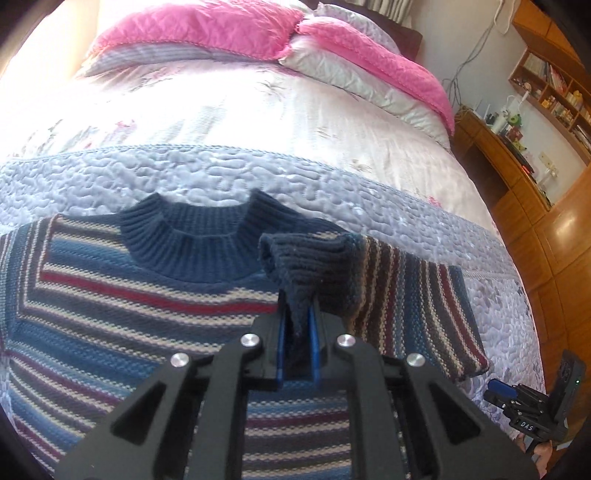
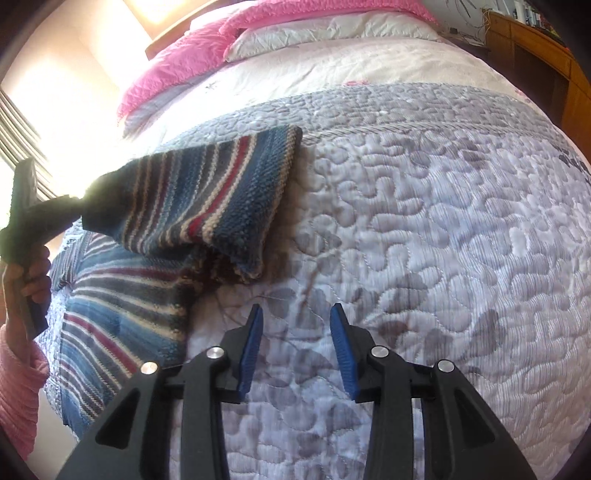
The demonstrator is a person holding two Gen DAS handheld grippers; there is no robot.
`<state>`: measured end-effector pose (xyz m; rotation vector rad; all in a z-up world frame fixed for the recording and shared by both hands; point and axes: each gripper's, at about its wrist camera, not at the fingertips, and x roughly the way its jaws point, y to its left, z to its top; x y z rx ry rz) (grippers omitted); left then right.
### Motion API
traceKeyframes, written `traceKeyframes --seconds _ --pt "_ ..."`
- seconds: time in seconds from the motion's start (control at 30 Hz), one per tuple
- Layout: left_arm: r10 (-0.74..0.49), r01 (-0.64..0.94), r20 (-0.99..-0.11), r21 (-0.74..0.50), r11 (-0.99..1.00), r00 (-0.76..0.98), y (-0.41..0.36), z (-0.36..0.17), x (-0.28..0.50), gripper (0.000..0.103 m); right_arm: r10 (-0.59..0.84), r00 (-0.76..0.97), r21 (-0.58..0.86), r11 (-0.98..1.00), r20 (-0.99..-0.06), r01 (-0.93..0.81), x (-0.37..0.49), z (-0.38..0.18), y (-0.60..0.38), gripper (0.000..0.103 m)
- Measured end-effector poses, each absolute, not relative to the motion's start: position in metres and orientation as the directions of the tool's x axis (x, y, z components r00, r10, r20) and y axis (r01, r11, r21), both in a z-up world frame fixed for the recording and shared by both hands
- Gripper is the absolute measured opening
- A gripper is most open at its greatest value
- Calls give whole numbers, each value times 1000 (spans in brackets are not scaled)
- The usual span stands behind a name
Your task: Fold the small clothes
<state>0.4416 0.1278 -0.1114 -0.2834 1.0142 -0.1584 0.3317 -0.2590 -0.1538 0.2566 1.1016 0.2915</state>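
Observation:
A striped knit sweater [image 1: 110,302] with a navy ribbed collar [image 1: 188,236] lies flat on the quilted bedspread [image 1: 258,177]. My left gripper [image 1: 297,314] is shut on the navy cuff [image 1: 310,266] of its right sleeve [image 1: 417,295] and holds it over the chest, just right of the collar. The right wrist view shows that sleeve [image 2: 207,195] lifted off the bed and bent over toward the body [image 2: 110,306], with the left gripper [image 2: 74,212] in a hand. My right gripper [image 2: 295,317] is open over bare bedspread [image 2: 424,240], right of the sweater, with nothing between its fingers.
Pink and white pillows and a pink quilt [image 1: 229,33] lie at the head of the bed. A wooden desk and shelves [image 1: 524,122] stand to the right, beyond the bed's edge, above a wooden floor [image 1: 565,243]. A pink sleeve [image 2: 18,391] shows at the left.

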Motion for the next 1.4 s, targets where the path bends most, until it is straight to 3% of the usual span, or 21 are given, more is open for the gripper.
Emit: traceKeyframes --seconds 0.43,0.73,0.9,0.97,1.1,1.23,1.33,1.4 --pt "-182 -133 -843 -284 949 507 214 -126 445 9 508 378 477 860 -774 -179 394 -141 -170 39" --pt "-175 -158 -877 -269 950 447 234 -161 452 10 469 322 446 883 -823 -146 398 -175 -148 37" --pt "-147 -169 -895 -237 957 421 237 -184 456 20 429 319 401 903 -845 -152 397 -189 -140 37" --pt "-130 -163 -898 -216 963 419 238 -184 455 26 418 316 389 908 -851 -154 396 -188 -138 37" --pt "-107 -209 -881 -225 952 460 258 -158 441 22 414 318 386 910 -853 -149 396 -170 -135 40" --pt "-175 -153 -856 -281 948 487 249 -131 434 24 445 347 404 896 -826 -187 396 -141 -123 43" --pt "-234 -85 -865 -301 950 444 225 -138 438 26 412 330 364 910 -849 -200 399 -145 -109 44" --pt "-211 -81 -884 -267 960 418 215 -153 442 26 366 308 323 929 -878 -183 400 -157 -105 44"
